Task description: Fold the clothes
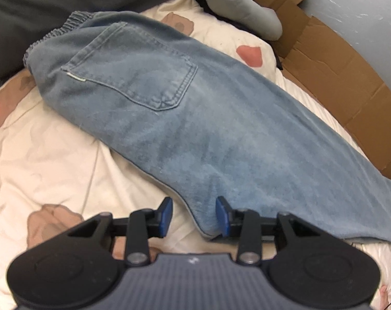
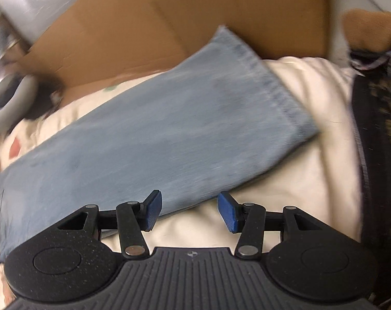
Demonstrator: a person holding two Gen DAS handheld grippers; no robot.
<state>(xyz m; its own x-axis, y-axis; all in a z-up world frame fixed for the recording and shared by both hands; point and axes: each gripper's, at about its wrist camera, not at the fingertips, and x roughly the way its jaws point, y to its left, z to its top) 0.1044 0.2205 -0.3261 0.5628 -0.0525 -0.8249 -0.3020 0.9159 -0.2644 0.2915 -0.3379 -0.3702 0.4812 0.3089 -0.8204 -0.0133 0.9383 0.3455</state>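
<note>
Faded blue denim jeans point(image 1: 195, 118) lie folded lengthwise on the cream patterned duvet point(image 1: 48, 160); left gripper point(image 1: 194, 218) and right gripper point(image 2: 187, 211), both part-open and empty, straddle the jeans' near edge.

You see the pair of light blue denim jeans point(image 1: 195, 118) lying flat, doubled leg on leg, back pocket up. Its elastic waistband lies far ahead of your left gripper point(image 1: 194, 217); the hemmed leg end point(image 2: 267, 82) lies ahead of your right gripper point(image 2: 189, 211).

Cardboard point(image 1: 332, 59) blocks beyond — quilt point(image 1: 53, 155) clear.
</note>
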